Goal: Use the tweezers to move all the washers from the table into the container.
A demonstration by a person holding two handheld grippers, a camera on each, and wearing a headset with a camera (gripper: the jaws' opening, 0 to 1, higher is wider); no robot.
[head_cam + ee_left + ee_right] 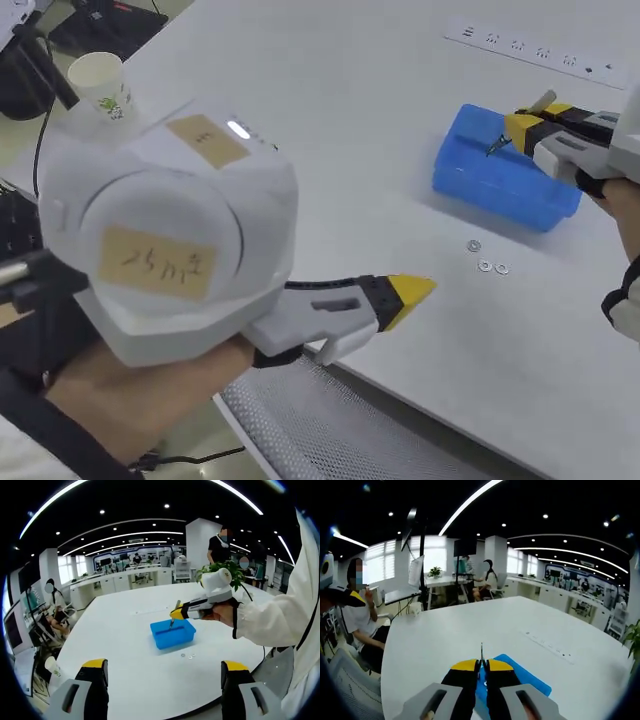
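My left gripper (165, 666) is white-bodied, its black jaws capped in yellow, the housing patched with two tan tape labels (160, 262) scrawled in pen. My right gripper (520, 128) wears the same white, black and yellow; its tweezers (497, 146) are dark at the tip. The container (500, 185) is bright blue against a plain white table (350, 120), where three washers (474, 245) gleam silver. A white paper cup (100, 85) carries a green print.
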